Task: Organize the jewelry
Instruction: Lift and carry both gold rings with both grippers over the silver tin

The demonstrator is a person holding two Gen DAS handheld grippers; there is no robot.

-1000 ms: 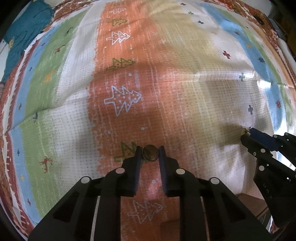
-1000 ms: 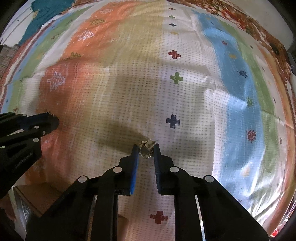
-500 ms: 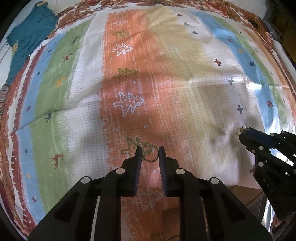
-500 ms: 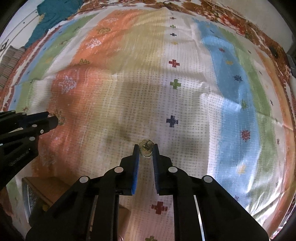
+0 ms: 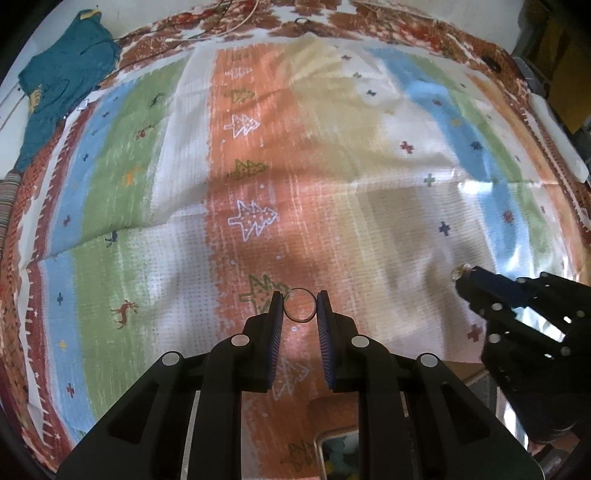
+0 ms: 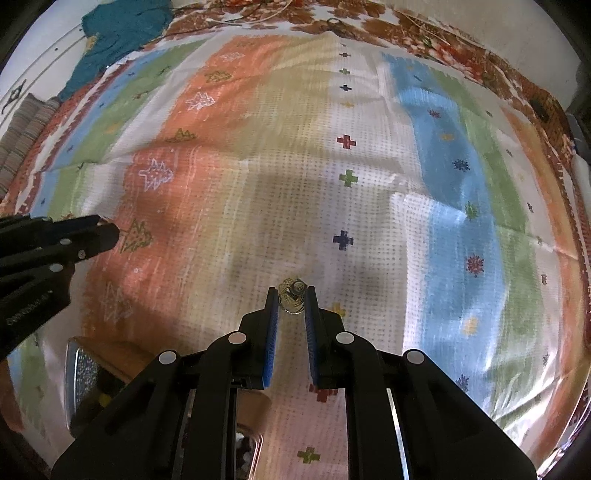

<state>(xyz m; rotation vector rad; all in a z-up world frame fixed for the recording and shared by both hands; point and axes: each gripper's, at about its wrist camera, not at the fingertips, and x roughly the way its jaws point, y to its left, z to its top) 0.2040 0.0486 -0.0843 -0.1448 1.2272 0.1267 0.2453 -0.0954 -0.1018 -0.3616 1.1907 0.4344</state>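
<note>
My left gripper (image 5: 300, 306) is shut on a thin plain ring (image 5: 300, 319), held above the striped bedspread (image 5: 332, 166). My right gripper (image 6: 291, 304) is shut on a gold ring with a clear stone (image 6: 292, 301), also held above the bedspread. The right gripper shows at the right of the left wrist view (image 5: 466, 282) with the stone (image 5: 458, 272) at its tip. The left gripper shows at the left of the right wrist view (image 6: 107, 230). A wooden jewelry box (image 6: 107, 362) with a glass lid lies below both grippers, near the bottom edge.
A teal garment (image 5: 62, 88) lies at the far left corner of the bed. A cord and a small ring-like object (image 5: 301, 22) lie at the far edge. The jewelry box corner shows at the bottom of the left wrist view (image 5: 336, 448).
Both grippers have risen away from the bedspread, each still holding its ring. The jewelry box has come into view below them.
</note>
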